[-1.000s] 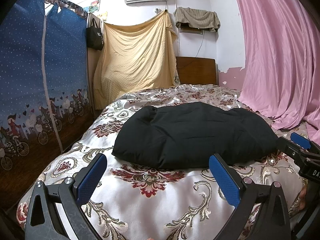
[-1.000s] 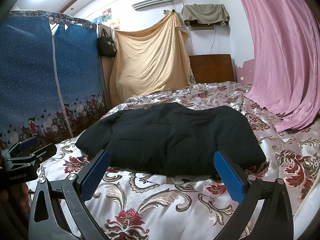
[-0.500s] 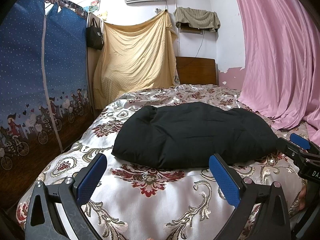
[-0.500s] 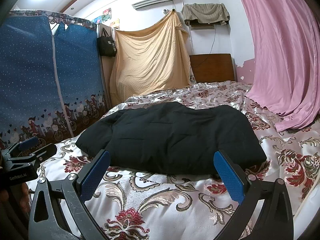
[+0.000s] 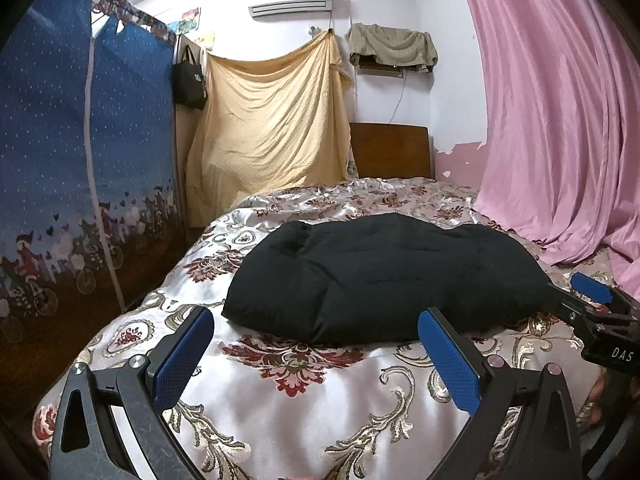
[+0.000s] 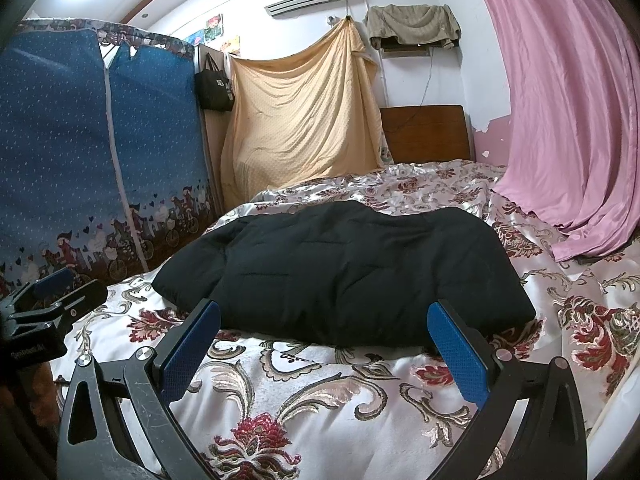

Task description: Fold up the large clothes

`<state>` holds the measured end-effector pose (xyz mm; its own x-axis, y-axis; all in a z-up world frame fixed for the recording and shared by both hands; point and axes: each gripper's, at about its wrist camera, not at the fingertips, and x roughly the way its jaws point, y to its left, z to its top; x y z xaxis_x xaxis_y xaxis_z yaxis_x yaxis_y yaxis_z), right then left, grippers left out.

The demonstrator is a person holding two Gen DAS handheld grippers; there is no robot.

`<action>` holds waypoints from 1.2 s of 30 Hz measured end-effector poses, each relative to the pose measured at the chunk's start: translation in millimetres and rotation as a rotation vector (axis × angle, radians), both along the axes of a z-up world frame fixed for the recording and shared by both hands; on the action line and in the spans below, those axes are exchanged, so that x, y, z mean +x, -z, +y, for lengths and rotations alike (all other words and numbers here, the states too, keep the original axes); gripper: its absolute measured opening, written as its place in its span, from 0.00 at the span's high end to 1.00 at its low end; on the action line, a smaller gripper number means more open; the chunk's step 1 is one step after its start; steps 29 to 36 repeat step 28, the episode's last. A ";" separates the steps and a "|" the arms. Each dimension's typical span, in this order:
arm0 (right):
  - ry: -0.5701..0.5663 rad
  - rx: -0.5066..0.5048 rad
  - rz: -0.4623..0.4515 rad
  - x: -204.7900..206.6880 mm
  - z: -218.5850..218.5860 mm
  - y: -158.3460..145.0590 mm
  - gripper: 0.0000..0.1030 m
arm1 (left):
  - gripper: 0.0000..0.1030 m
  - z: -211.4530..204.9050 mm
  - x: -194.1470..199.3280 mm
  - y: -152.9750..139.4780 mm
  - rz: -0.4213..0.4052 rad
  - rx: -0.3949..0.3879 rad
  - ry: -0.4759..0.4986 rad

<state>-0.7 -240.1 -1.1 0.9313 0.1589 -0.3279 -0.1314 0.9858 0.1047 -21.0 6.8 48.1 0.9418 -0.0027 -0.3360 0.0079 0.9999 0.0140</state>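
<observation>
**Q:** On the bed (image 5: 280, 392), where is the garment and what is its status?

**A:** I see the black padded coat (image 5: 384, 276) at 12 o'clock, lying as a compact folded bundle. I judge the folding nearly complete.

**Q:** Gripper condition?

**A:** I hold the left gripper (image 5: 316, 356) and the right gripper (image 6: 324, 352) with jaws spread wide, both empty, short of the coat. Only tidying or release remains, by my estimate.

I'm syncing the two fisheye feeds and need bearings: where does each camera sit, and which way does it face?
Left wrist: on the left gripper, open at the bed's foot, facing the headboard; the right gripper shows at right.
Right wrist: on the right gripper, open, facing likewise; the left gripper shows at left.
Shared: black padded garment on the floral bedspread, pink curtain.
</observation>
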 end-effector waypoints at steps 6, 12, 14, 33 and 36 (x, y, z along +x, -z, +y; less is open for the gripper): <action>-0.001 0.000 0.002 -1.9 2.6 2.6 0.01 | 0.00 1.3 0.5 -1.1 -0.005 0.004 -0.002; -0.005 0.001 0.006 -2.4 4.4 5.3 0.01 | 0.00 -1.7 -2.0 -2.8 -0.027 0.011 -0.013; -0.005 0.001 0.006 -1.4 3.1 4.7 0.01 | 0.00 -1.7 -1.8 -2.5 -0.028 0.012 -0.017; -0.004 0.002 0.008 -1.5 3.6 4.6 0.01 | 0.00 -2.4 -0.6 0.0 -0.022 0.014 -0.025; -0.004 0.002 0.008 -1.5 3.6 4.6 0.01 | 0.00 -2.4 -0.6 0.0 -0.022 0.014 -0.025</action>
